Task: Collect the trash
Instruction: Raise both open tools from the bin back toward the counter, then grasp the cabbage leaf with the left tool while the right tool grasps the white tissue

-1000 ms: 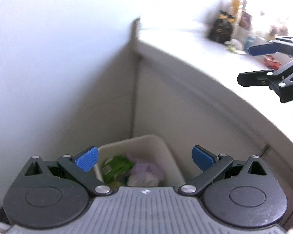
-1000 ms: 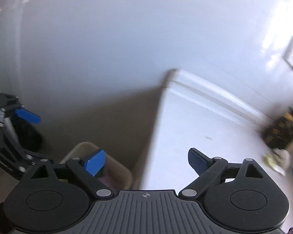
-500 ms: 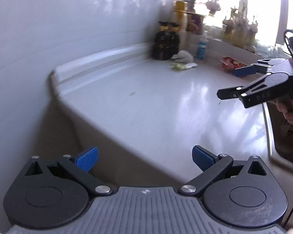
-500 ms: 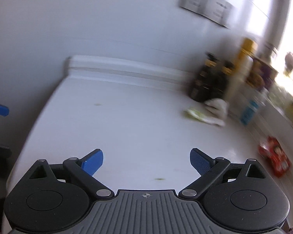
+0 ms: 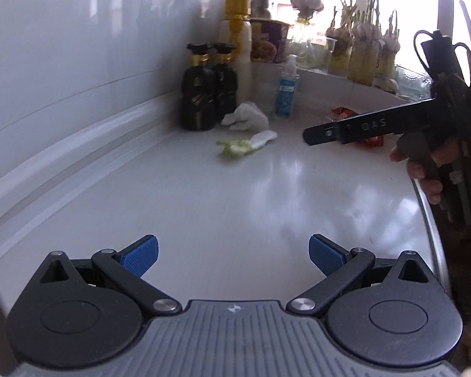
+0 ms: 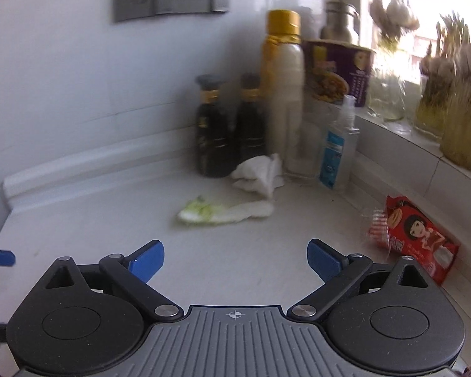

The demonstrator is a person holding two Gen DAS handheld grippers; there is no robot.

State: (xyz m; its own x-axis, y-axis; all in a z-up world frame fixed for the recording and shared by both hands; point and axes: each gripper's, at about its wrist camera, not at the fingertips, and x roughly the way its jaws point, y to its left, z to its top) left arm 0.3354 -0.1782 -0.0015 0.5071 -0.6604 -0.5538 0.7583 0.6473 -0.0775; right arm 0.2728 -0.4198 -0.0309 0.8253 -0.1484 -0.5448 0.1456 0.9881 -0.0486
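Both views have been swung from the bin corner onto the white surface [image 6: 103, 220]. Left hand-held gripper [image 5: 232, 256] and right hand-held gripper [image 6: 235, 259] are held wide open and empty, evidently readied for pickup. Trash remains by the back bottles: cabbage scrap [image 6: 223, 213], crumpled tissue [image 6: 257, 174], red wrapper [image 6: 414, 238].

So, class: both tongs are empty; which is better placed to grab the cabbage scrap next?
Probably right. The right tongs, open, point at the cabbage scrap just ahead; the left tongs sit farther back.
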